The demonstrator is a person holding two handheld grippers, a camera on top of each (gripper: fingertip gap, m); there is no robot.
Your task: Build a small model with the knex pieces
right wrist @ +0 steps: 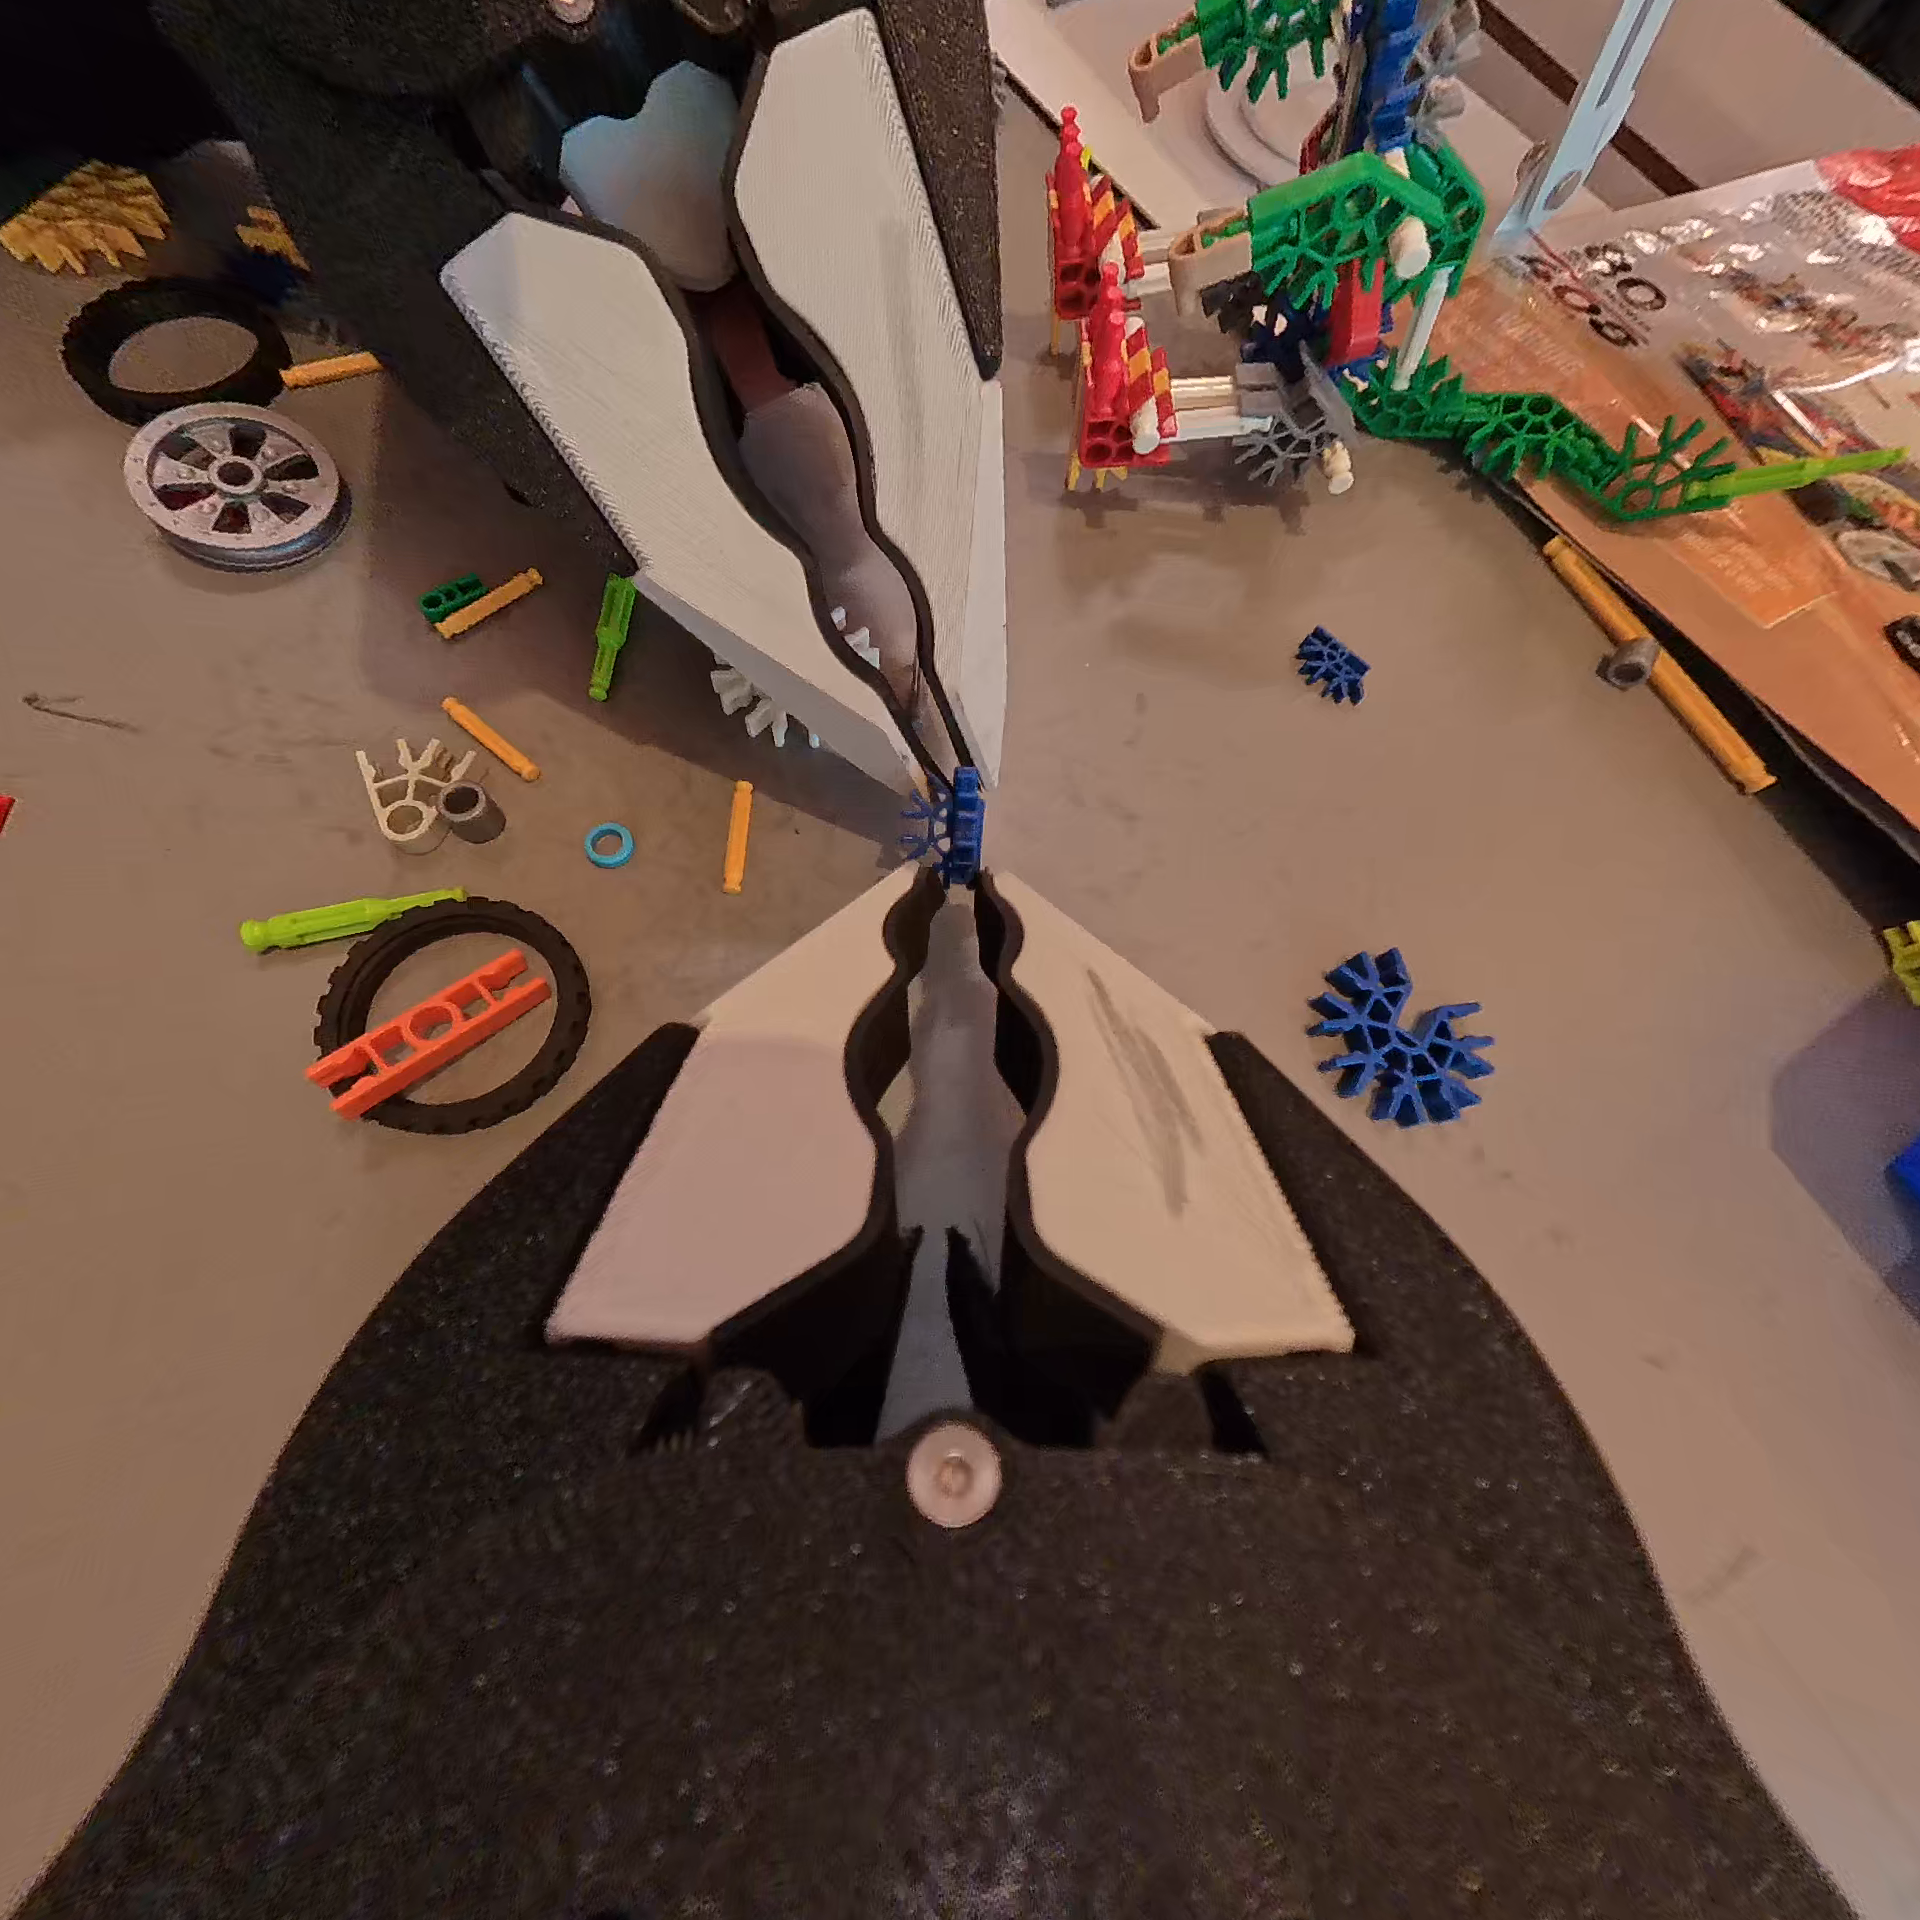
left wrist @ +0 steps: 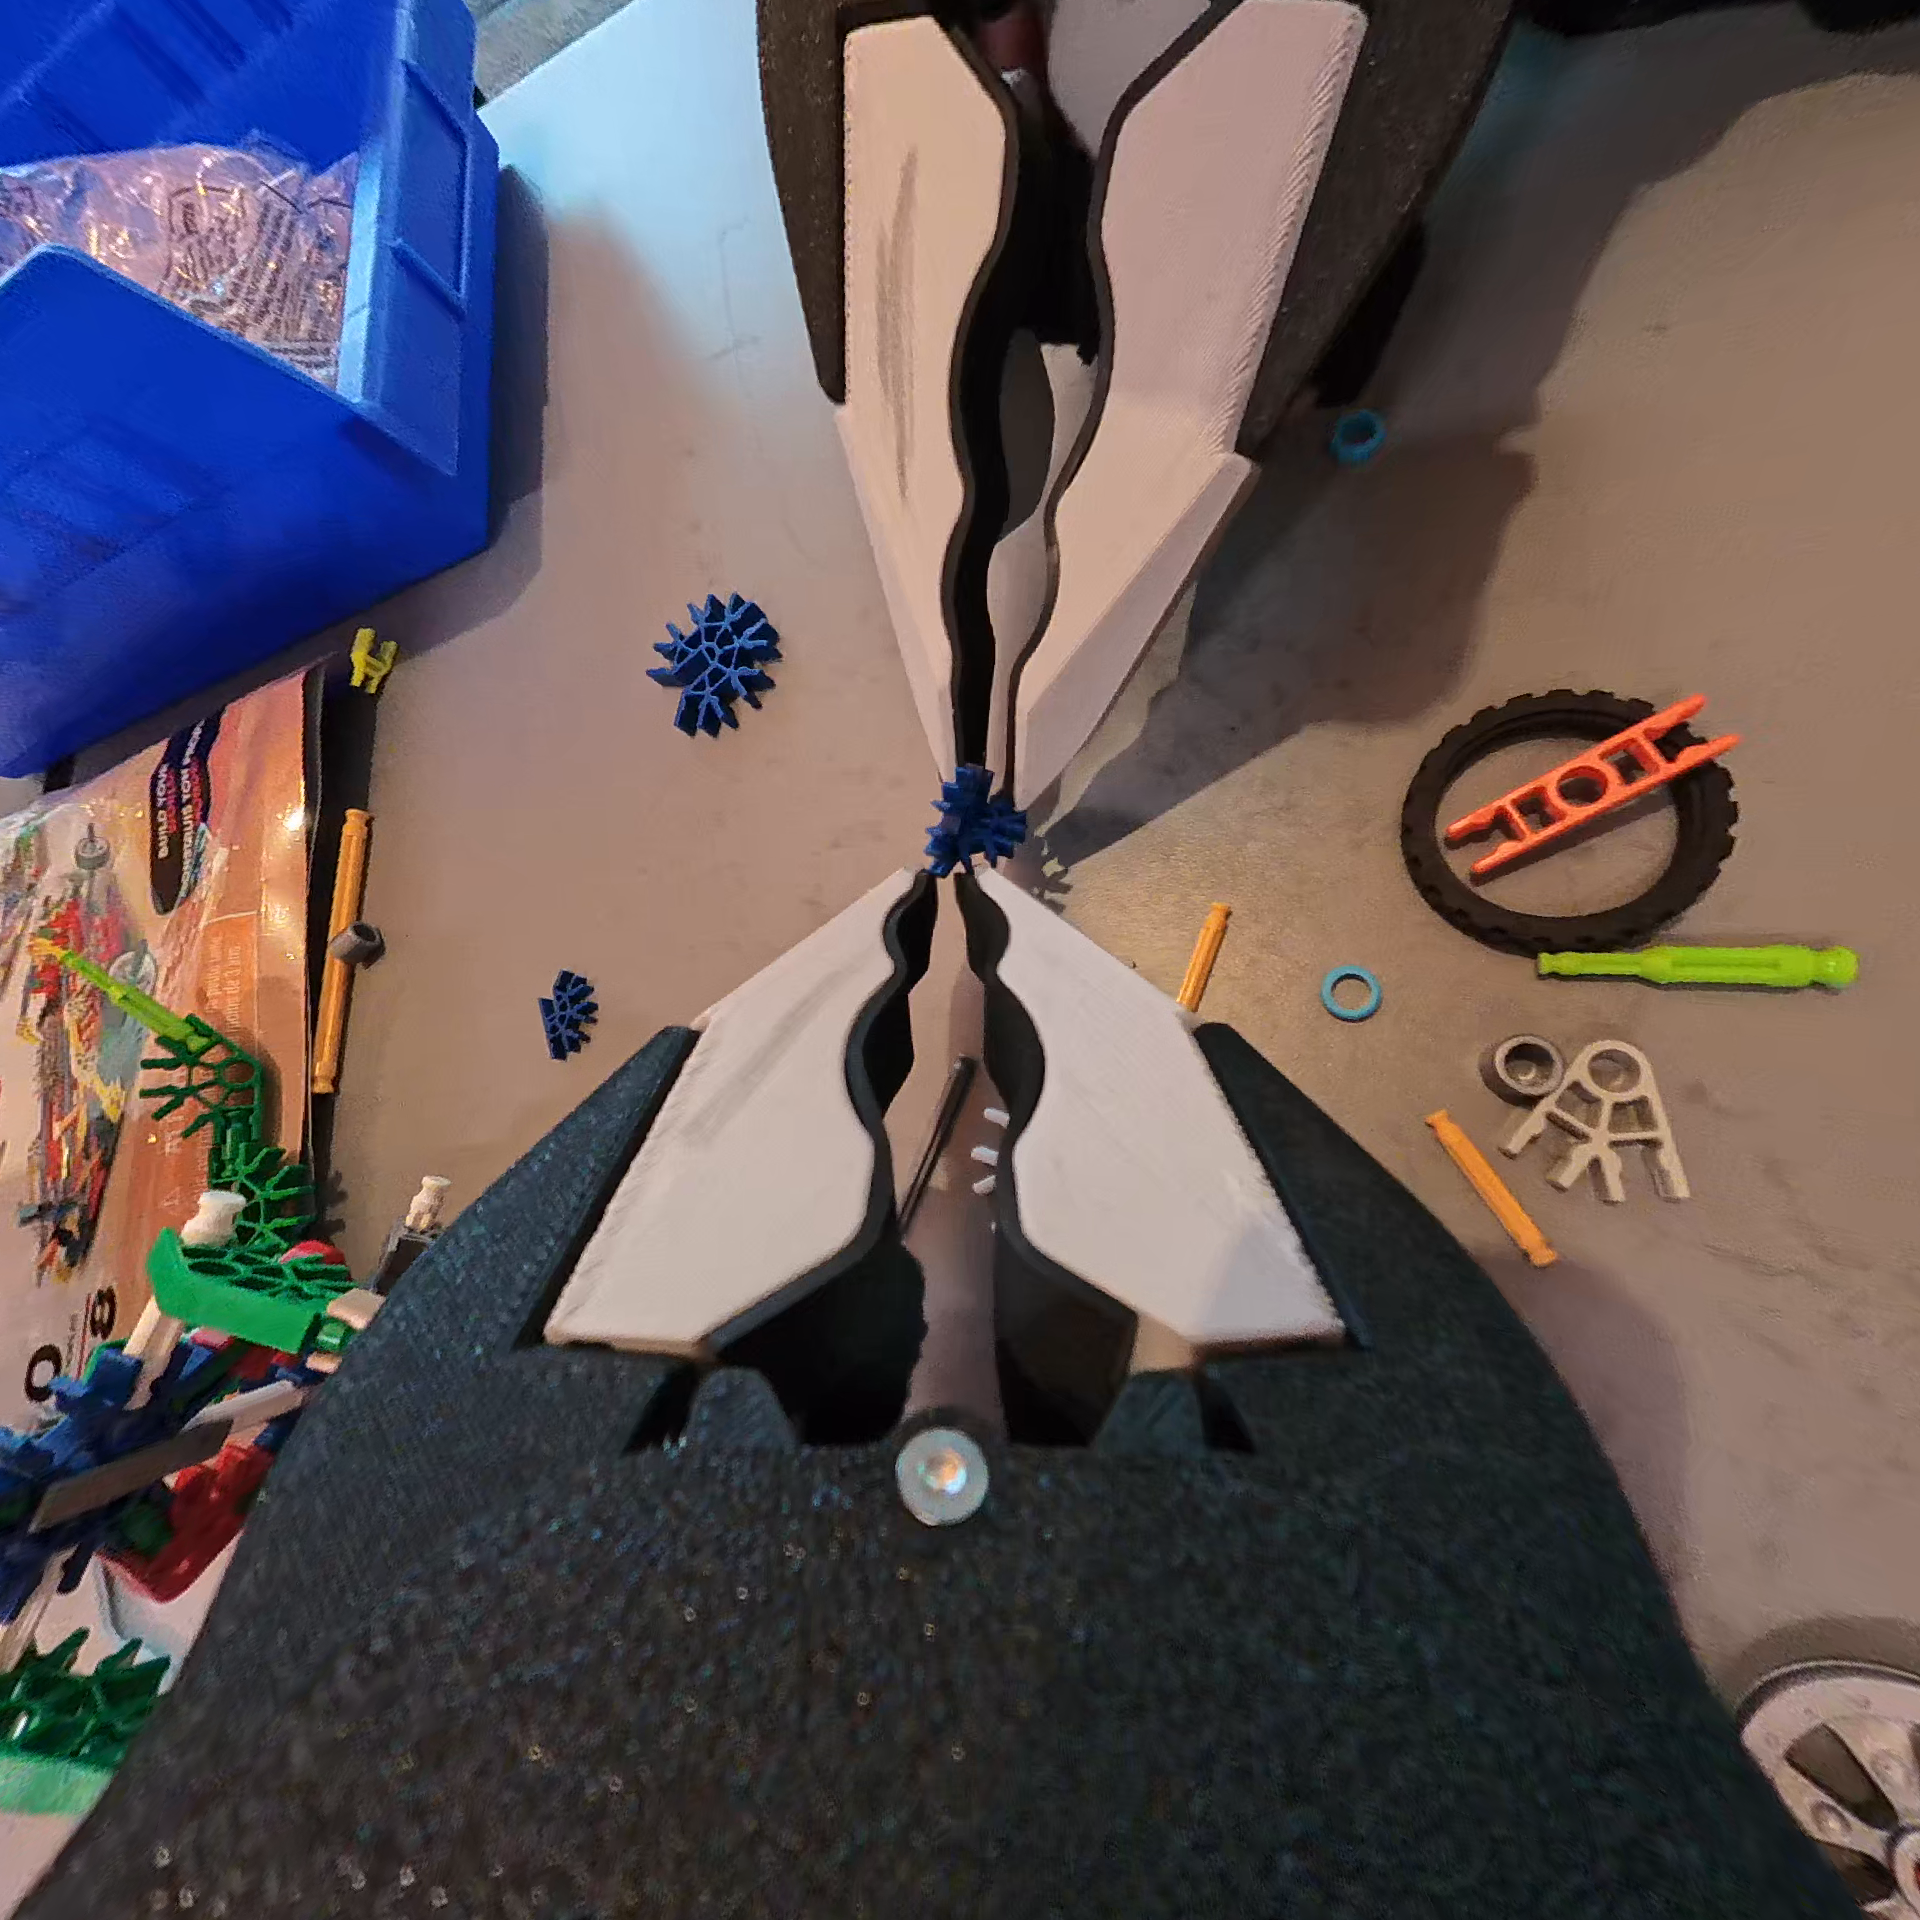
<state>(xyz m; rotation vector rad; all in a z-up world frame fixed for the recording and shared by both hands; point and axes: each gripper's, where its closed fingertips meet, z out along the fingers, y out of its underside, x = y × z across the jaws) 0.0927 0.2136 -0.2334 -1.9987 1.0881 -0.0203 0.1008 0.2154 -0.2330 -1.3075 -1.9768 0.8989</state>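
A: Two grippers are meeting tip to tip over the grey table (left wrist: 1558,520). The left gripper (left wrist: 943,883) is clenching the lower edge of a small blue connector (left wrist: 975,821); the right gripper (right wrist: 951,881) is pinching a second blue connector (right wrist: 964,823) edge-on, flat faces crossing.

B: Both are squeezing tight, neither nearer, and the pair is hanging between the fingertips, clear of the table.

A: Outward from that pair, a big blue snowflake connector (left wrist: 717,662) is lying on the side of the blue bin (left wrist: 239,436); the black tyre (left wrist: 1569,826) with an orange piece (left wrist: 1584,795) is sitting on the opposite side.
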